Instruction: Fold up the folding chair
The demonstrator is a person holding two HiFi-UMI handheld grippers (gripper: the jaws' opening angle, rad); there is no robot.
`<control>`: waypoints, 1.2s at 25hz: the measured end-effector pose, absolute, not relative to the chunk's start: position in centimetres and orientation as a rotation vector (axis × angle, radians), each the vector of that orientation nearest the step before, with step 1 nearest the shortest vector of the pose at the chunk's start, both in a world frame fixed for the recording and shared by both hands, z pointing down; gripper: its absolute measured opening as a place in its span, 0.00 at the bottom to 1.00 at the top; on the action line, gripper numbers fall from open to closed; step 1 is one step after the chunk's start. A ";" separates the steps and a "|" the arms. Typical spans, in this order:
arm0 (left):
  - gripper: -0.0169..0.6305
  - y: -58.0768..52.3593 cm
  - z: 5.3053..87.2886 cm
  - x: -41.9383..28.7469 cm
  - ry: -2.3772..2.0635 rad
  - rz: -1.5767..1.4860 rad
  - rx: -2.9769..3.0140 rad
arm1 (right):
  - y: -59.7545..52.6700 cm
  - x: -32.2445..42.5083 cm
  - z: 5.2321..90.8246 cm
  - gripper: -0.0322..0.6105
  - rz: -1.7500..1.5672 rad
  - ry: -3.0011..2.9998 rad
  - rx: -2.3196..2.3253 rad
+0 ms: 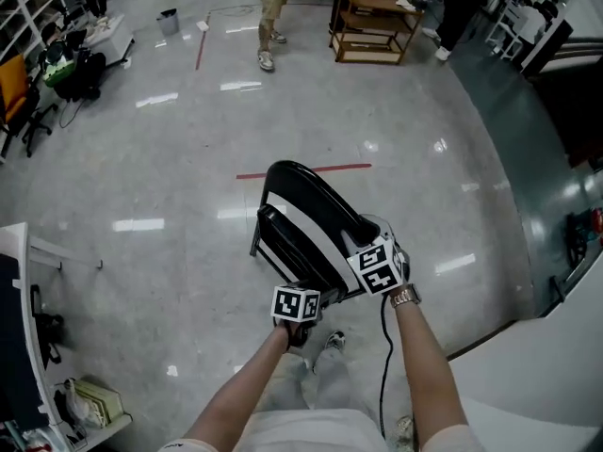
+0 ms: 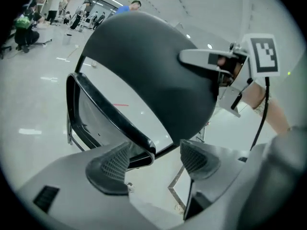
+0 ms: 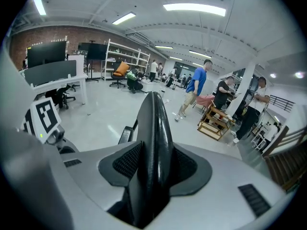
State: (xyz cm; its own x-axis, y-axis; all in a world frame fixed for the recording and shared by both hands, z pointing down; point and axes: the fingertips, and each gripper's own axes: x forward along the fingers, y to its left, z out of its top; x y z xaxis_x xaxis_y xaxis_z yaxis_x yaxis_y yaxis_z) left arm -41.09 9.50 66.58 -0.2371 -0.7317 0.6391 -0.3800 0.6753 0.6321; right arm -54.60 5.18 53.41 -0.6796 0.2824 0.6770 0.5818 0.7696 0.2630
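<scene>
1. Beneath both claws, the polished grey floor (image 1: 170, 158) is carrying the chair's feet, which are standing ahead of the left claw; well beyond them a wooden rack (image 1: 372, 22) and a person (image 1: 271, 17) are standing clear of the work.
2. Between the two claws, the folding chair (image 1: 306, 219) is leaning back toward the person's body. It is looking nearly flat already, its parts lying close together, so I judge the fold to be in its last stage.
3. Above and ahead of the left claw, the chair's broad black panel (image 2: 153, 75) is arching over. Its thin edge is running straight up out of the right claw.
4. Just under that panel, the black frame tube (image 2: 96, 109) is looping down toward the left claw, and its lower bend is sitting just beside the left-hand pad (image 2: 112, 166).
5. The right claw (image 3: 152, 169) is pinching the panel's edge, both pads pressing on it, probably to steady the chair and stop it toppling.
6. The left claw (image 2: 153, 162) is standing spread wide and gripping nothing. It seems to be lining up on the frame bend, likely to press the frame closed against the panel.
</scene>
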 end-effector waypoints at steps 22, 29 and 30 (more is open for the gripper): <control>0.55 9.4 52.0 -46.5 -1.909 -0.437 1.096 | 4.2 -54.7 52.4 0.30 -0.613 -2.322 -0.650; 0.44 8.6 49.4 -52.4 -2.013 -0.481 1.035 | 2.3 -56.8 53.2 0.30 -0.554 -2.313 -0.675; 0.43 8.6 49.0 -53.2 -2.035 -0.488 1.030 | 2.2 -56.9 53.3 0.30 -0.550 -2.313 -0.677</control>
State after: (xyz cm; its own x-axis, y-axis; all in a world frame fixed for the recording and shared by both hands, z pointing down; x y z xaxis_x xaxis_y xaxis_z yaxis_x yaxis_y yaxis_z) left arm -53.17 8.61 49.02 -0.3607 -0.8025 0.4753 -0.4993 0.5966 0.6283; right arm -56.94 2.22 53.31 -0.6503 0.3187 0.6896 0.5950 0.7780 0.2015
